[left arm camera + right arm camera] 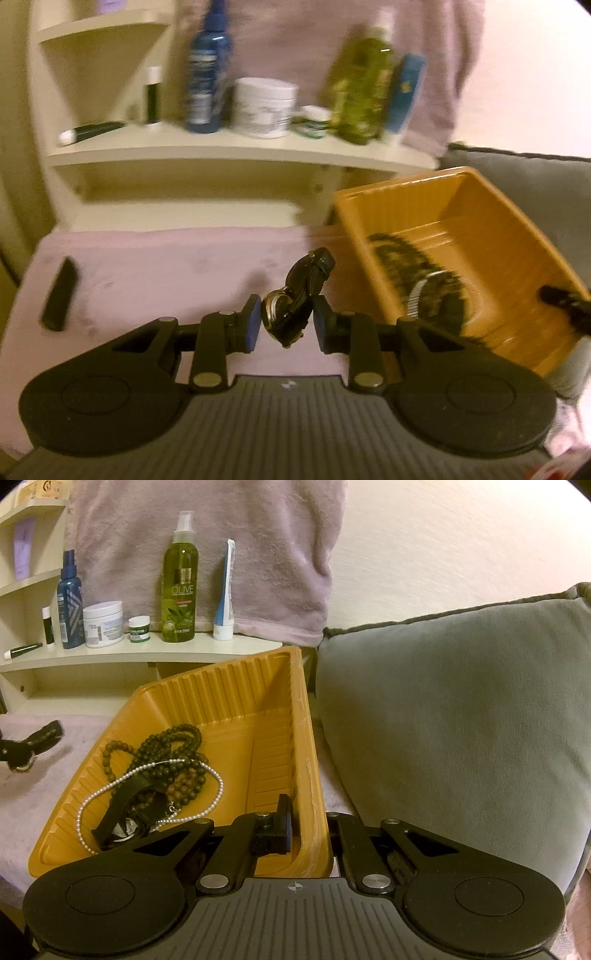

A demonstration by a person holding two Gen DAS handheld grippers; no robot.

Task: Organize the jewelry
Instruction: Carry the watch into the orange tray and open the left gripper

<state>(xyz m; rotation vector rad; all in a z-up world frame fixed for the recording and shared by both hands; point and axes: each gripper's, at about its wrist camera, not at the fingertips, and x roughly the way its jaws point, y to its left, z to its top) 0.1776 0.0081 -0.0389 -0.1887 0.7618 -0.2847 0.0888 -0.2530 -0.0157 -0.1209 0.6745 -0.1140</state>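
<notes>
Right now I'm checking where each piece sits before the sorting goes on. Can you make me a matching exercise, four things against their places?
Things:
1. watch
2. pearl necklace
3. green spray bottle
4. right gripper

Places:
A. standing on the shelf
B. lying in the orange tray
C. clamped on the tray's wall
D. held between the left gripper's fingers

Pairs: 1-D, 2-B, 3-A, 4-C

Pink blanket (166, 266) bears orange tray (236, 686), black stick (59, 295).
</notes>
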